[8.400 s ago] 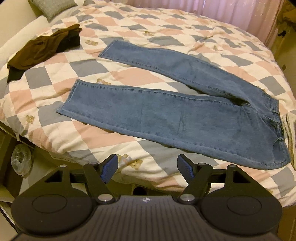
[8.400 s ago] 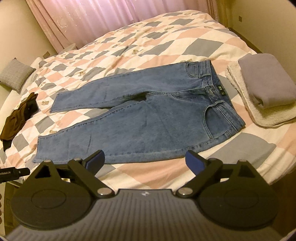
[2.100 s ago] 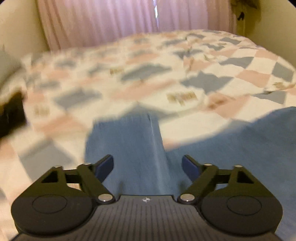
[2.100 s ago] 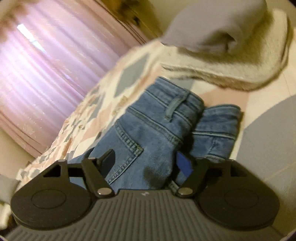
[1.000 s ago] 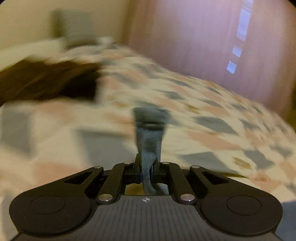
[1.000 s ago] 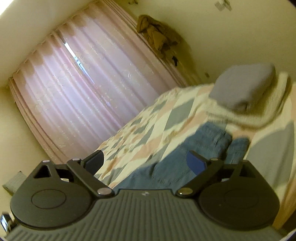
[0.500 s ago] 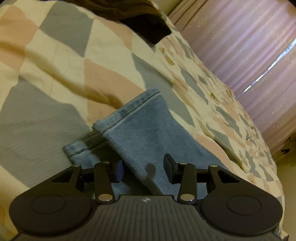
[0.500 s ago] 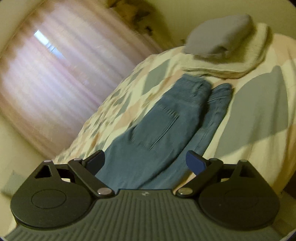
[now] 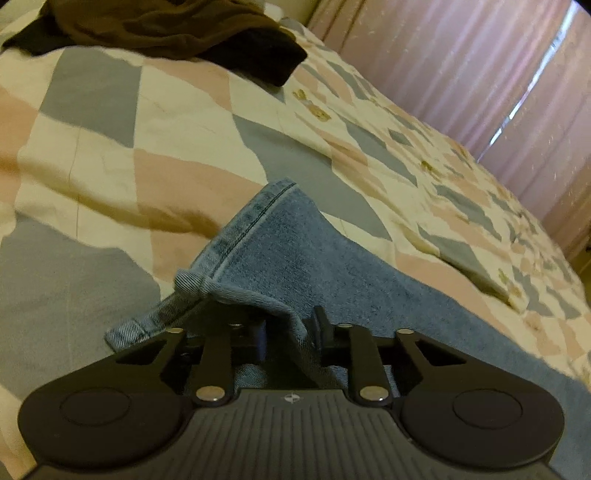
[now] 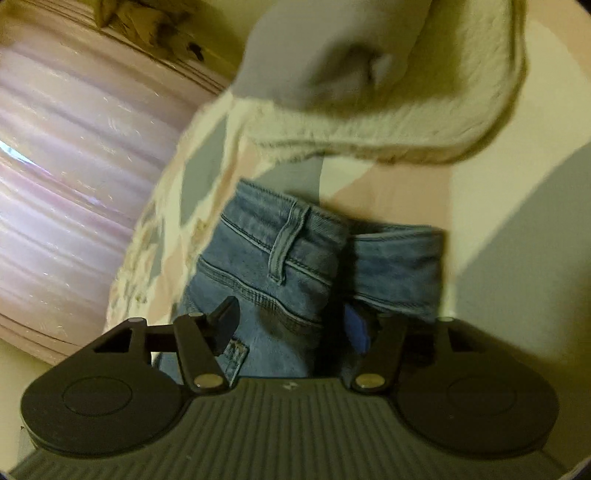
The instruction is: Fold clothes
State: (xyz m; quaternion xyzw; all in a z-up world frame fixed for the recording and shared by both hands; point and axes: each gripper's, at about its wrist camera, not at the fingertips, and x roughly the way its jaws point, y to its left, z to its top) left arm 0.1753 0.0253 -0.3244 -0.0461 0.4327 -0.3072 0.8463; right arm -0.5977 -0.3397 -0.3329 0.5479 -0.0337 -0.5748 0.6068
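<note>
Jeans [image 9: 295, 251]: blue denim lying flat on the bed [image 9: 92, 155], the two legs laid one on the other. The hem end sits by the near edge in the left wrist view; the waistband [image 10: 280, 236] end points toward a stack of folded things.

Handling: denim is soft but thick and fairly heavy. It will drape and sag between two holds, and the doubled hems and waistband are the stiffest, least slippery places to pinch. Best holds, in my judgement: the stacked hems at one end, the waistband edge by the belt loop at the other.

Left gripper [image 9: 289, 334]: down at the hems, jaws narrowed with a raised ridge of denim between them. The fingers look close on the cloth, but a gap shows on each side, so I cannot tell if the pinch is made.

Right gripper [image 10: 291, 326]: low over the waistband end, jaws spread, straddling the upper fold of denim without clamping it. The view is blurred, so contact is uncertain.

Stack: a grey folded garment [image 10: 332, 51] on a cream fleecy one [image 10: 388, 129], just beyond the waistband.

Dark clothes [image 9: 166, 26]: a brown and black heap well apart from the hems, toward the far left corner of the bed.
</note>
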